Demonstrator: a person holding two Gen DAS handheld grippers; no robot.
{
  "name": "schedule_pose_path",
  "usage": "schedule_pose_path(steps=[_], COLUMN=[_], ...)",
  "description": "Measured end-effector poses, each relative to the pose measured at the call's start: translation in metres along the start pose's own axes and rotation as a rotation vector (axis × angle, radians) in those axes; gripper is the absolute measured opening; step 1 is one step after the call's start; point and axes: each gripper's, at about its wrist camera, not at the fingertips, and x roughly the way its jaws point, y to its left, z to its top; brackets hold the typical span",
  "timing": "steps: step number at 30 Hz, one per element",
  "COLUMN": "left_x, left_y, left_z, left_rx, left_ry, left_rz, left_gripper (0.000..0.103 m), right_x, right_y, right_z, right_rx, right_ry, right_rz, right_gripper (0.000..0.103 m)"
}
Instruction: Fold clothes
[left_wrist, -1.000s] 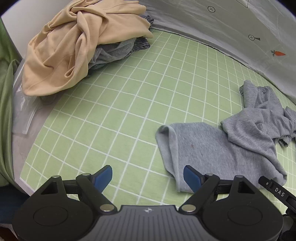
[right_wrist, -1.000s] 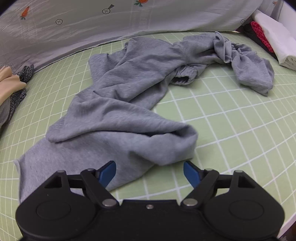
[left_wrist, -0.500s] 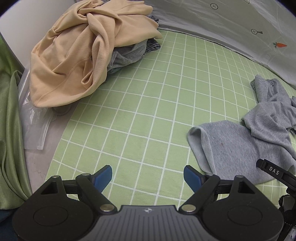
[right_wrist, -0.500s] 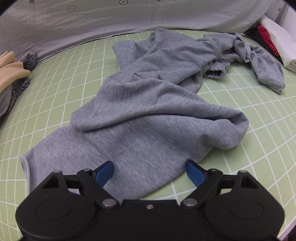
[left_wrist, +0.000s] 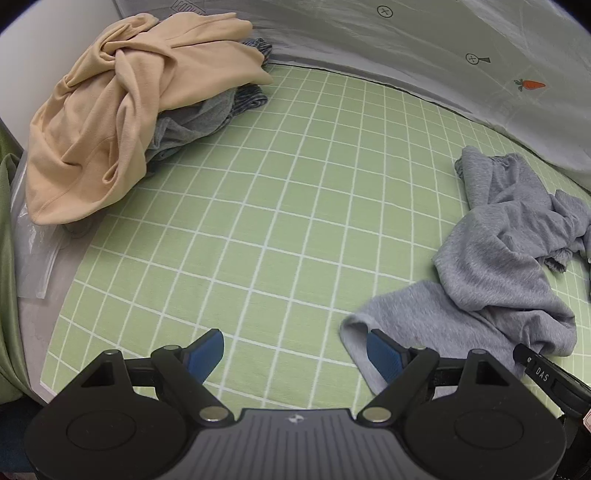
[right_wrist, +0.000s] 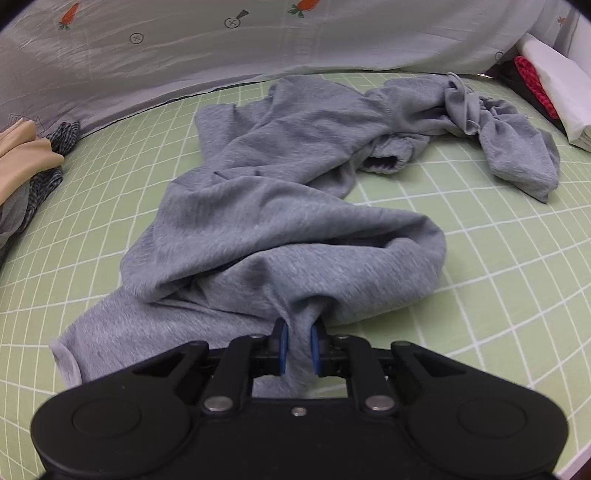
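While its jaws close on a bunched near fold, the right gripper pinches the grey garment, likely to spread it; the left gripper hovers spread near its left hem.

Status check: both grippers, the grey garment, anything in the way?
Right gripper closing, fold of grey garment pinched between pads. Left gripper open, empty, beside garment's hem. Garment crumpled on green grid mat. Beige clothes pile well clear.
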Motion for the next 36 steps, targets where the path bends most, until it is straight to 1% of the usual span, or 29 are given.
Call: schedule_pose_path(steps=[7,10,12,16,21,25,27,30,33,35,36], left_x=[0.01,0.017,0.022,0.037,0.059,0.081,0.095,0.118,0.142,0.154,0.158], left_y=[-0.06,-0.083,-0.097,-0.118,-0.142,-0.162,-0.17,-0.185,-0.196,-0.2,-0.202], left_z=[-0.004,-0.003,0.0,0.011,0.042,0.079,0.102,0.134,0.157,0.167,0.17], left_rx=[-0.087,-0.115,-0.142,-0.205,-0.266,-0.272,-0.266,-0.246,-0.238,-0.246,-0.242], left_ry=[0.05,0.059,0.062,0.069,0.059,0.04,0.029,0.015,0.03,0.031,0.034], left_rz=[-0.018,-0.017,-0.017,-0.011,-0.027,-0.055,-0.072,-0.074,-0.085,-0.098,-0.106], left_gripper=[0.085,0.085,0.085,0.085,0.085,0.085,0.085,0.085,0.085,0.081,0.072], right_x=[-0.001,0.002,0.006,0.016,0.033,0.05,0.06,0.073,0.083,0.086,0.086], right_y=[-0.111,-0.162,-0.192,-0.248,-0.311,-0.349,-0.362,-0.371,-0.372,-0.371,-0.371], right_z=[0.021,0.032,0.042,0.061,0.09,0.116,0.128,0.145,0.156,0.16,0.161], right_rx=[0.071,0.12,0.129,0.149,0.182,0.205,0.216,0.2,0.173,0.172,0.172], right_ry=[0.006,0.007,0.002,-0.011,-0.025,-0.033,-0.035,-0.042,-0.047,-0.045,-0.044], right_rz=[-0.114,-0.156,-0.192,-0.265,-0.385,-0.482,-0.515,-0.556,-0.585,-0.597,-0.602], right_gripper=[0.01,0.01,0.01,0.01,0.01,0.01,0.01,0.01,0.01,0.01,0.01])
